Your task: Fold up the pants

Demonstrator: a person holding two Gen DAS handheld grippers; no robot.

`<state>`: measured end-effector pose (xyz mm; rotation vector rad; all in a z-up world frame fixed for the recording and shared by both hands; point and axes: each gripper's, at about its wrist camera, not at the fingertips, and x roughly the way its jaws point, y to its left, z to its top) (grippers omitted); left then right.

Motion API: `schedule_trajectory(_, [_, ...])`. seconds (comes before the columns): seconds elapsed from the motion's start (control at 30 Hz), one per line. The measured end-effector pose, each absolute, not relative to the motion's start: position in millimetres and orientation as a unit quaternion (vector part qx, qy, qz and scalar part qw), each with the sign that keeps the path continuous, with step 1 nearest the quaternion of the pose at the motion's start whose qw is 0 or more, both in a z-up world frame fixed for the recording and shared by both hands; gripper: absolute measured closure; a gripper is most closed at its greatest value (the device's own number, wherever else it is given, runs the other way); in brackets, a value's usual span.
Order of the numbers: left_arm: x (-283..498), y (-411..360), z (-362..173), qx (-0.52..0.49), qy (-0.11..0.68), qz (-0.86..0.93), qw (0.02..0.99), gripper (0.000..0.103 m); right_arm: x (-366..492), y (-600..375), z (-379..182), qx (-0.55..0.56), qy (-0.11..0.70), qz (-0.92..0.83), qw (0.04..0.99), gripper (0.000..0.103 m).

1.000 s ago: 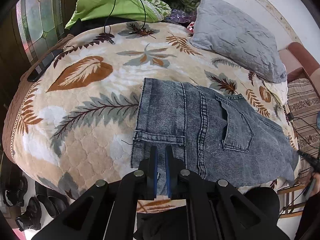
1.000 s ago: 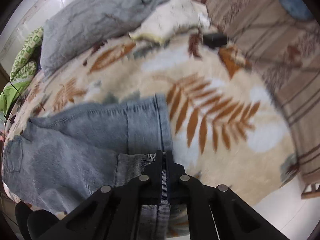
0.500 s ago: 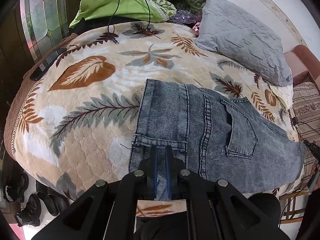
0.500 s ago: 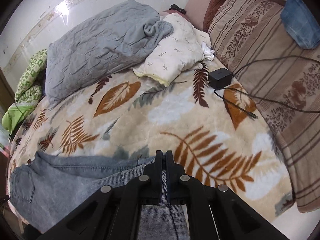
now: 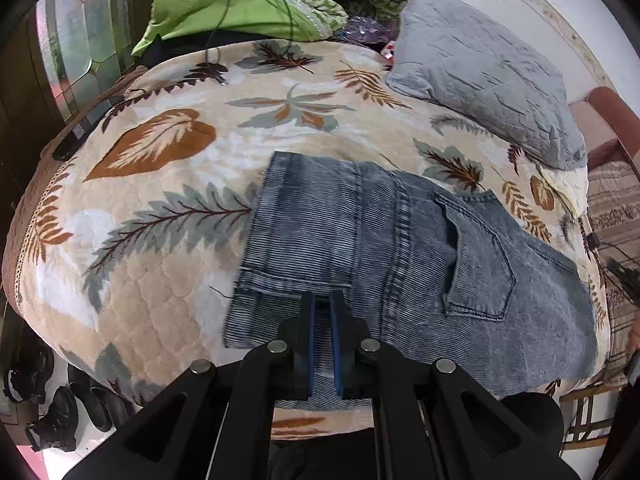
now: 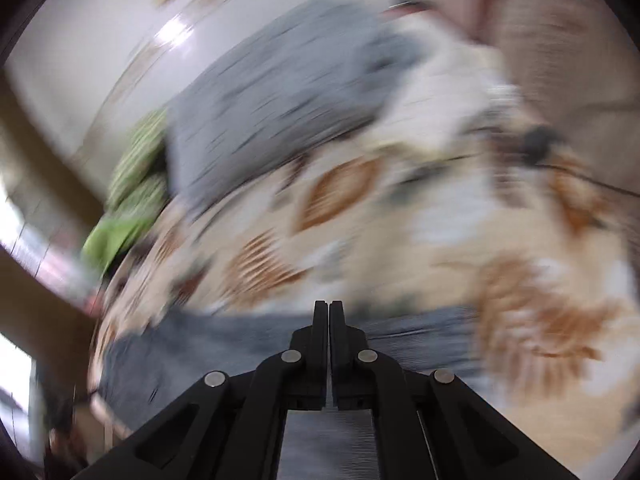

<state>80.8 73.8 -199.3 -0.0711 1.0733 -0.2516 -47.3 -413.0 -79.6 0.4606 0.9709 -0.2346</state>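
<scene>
Grey-blue denim pants (image 5: 400,248) lie across the near half of a leaf-patterned bedspread (image 5: 160,160), back pocket up. My left gripper (image 5: 323,300) is shut on the denim by the leg hem at the near edge, and cloth shows between its blue pads. The right wrist view is heavily blurred. In it my right gripper (image 6: 328,304) is shut, and ribbed denim hangs under its fingers. The rest of the pants (image 6: 200,344) stretches to the left just past its tips.
A grey quilted pillow (image 5: 480,80) and green bedding (image 5: 224,8) lie at the far side of the bed. Striped cushions (image 5: 612,208) are at the right. Shoes (image 5: 60,420) stand on the floor at the lower left. A black charger (image 6: 536,142) with a cable rests on the bedspread.
The right gripper has swung quickly across the bed with its denim, and its view has gone blurred. In the left wrist view the pants' right end has shifted. The left gripper has stayed put.
</scene>
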Motion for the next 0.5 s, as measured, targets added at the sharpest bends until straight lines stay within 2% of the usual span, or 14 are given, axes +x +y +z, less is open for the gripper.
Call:
schedule_trajectory(0.1, [74.4, 64.7, -199.1, -0.001, 0.504, -0.124, 0.855, 0.091, 0.0, -358.8, -112.8, 0.179, 0.512, -0.04, 0.839, 0.102])
schedule_trajectory(0.17, [71.3, 62.2, -200.3, 0.015, 0.501, -0.123, 0.856, 0.065, 33.1, -323.2, -141.8, 0.145, 0.559, -0.005, 0.816, 0.102])
schedule_trajectory(0.23, [69.7, 62.1, -200.6, 0.028, 0.494, -0.119, 0.861, 0.052, 51.2, -301.1, -159.3, 0.122, 0.576, 0.01, 0.808, 0.102])
schedule_trajectory(0.37, [71.5, 63.9, -202.8, 0.048, 0.482, -0.112, 0.868, 0.042, 77.5, -284.4, -177.0, 0.09, 0.585, 0.023, 0.805, 0.102])
schedule_trajectory(0.5, [76.9, 65.3, -208.8, 0.048, 0.483, -0.11, 0.868, 0.039, 97.6, -274.3, -182.7, 0.065, 0.585, 0.027, 0.808, 0.102])
